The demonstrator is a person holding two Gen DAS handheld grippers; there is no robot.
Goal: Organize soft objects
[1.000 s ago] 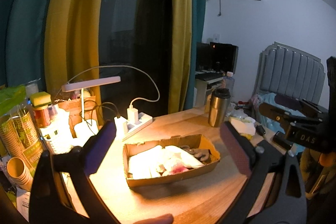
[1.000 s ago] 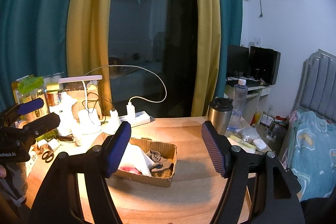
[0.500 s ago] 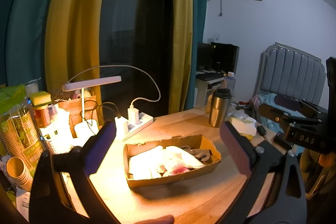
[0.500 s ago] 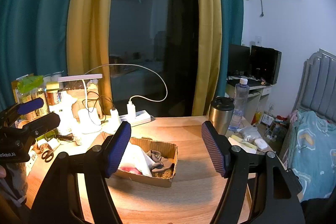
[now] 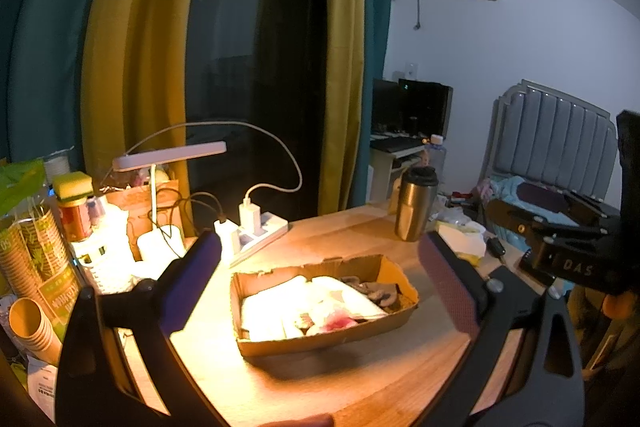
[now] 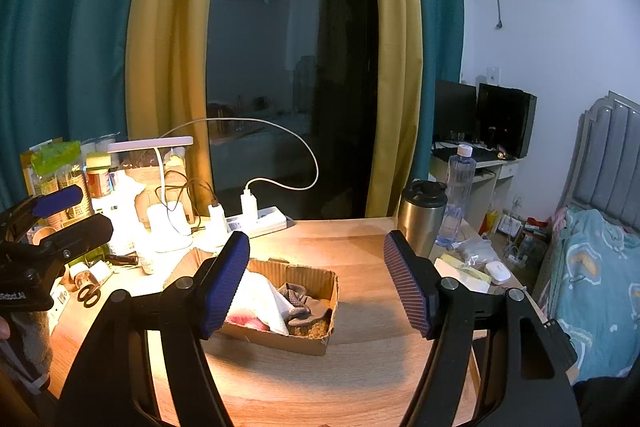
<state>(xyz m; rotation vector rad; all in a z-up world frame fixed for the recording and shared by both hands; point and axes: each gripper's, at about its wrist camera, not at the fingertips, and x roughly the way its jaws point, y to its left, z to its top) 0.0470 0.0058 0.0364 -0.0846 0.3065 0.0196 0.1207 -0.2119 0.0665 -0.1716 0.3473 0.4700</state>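
Note:
A shallow cardboard box [image 5: 392,323] sits on the wooden table [image 5: 320,383]; it also shows in the right wrist view [image 6: 320,343]. It holds white cloths [image 5: 276,307], a pink-stained cloth [image 5: 336,321] and grey-brown socks [image 6: 298,301]. My left gripper [image 5: 318,287] is open and empty, held back from the box and above the table. My right gripper [image 6: 316,287] is open and empty, also held back from the box. Each gripper's body shows at the edge of the other's view.
A lit desk lamp [image 5: 168,157], a power strip [image 5: 260,233] with chargers, paper cups [image 5: 28,323] and jars crowd the table's left. A steel tumbler [image 5: 412,203] and a water bottle [image 6: 458,187] stand at the right, with scissors [image 6: 88,295] on the left. A bed [image 6: 600,267] lies to the right.
Both grippers have drifted very slightly; the box and its contents have not moved.

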